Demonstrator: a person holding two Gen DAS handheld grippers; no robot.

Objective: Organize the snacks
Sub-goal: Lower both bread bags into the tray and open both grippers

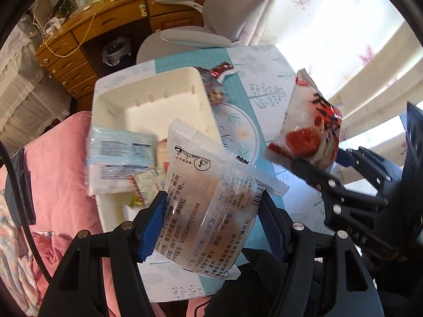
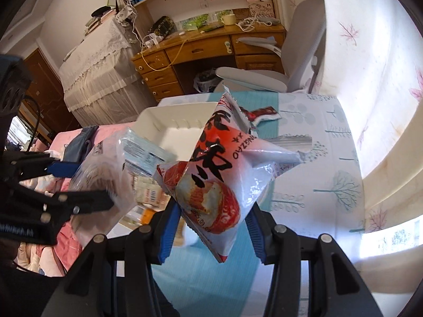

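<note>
My left gripper (image 1: pixel 211 211) is shut on a clear snack packet (image 1: pixel 208 192) with black print, held above the table beside a white bin (image 1: pixel 148 92). The bin holds a pale blue packet (image 1: pixel 121 155) and other snacks. My right gripper (image 2: pixel 211 219) is shut on a red and white snack bag (image 2: pixel 222 169), held above the table right of the bin (image 2: pixel 174 124). The right gripper also shows in the left wrist view (image 1: pixel 312 171) with its bag (image 1: pixel 312 121). The left gripper shows in the right wrist view (image 2: pixel 87 185) with the clear packet (image 2: pixel 103 179).
A dark red wrapped snack (image 1: pixel 216 79) lies on the patterned tablecloth (image 1: pixel 267 84) behind the bin; it also shows in the right wrist view (image 2: pixel 261 113). A grey chair (image 2: pixel 264 79) stands past the table's far edge. Pink bedding (image 1: pixel 55 171) lies left of the bin.
</note>
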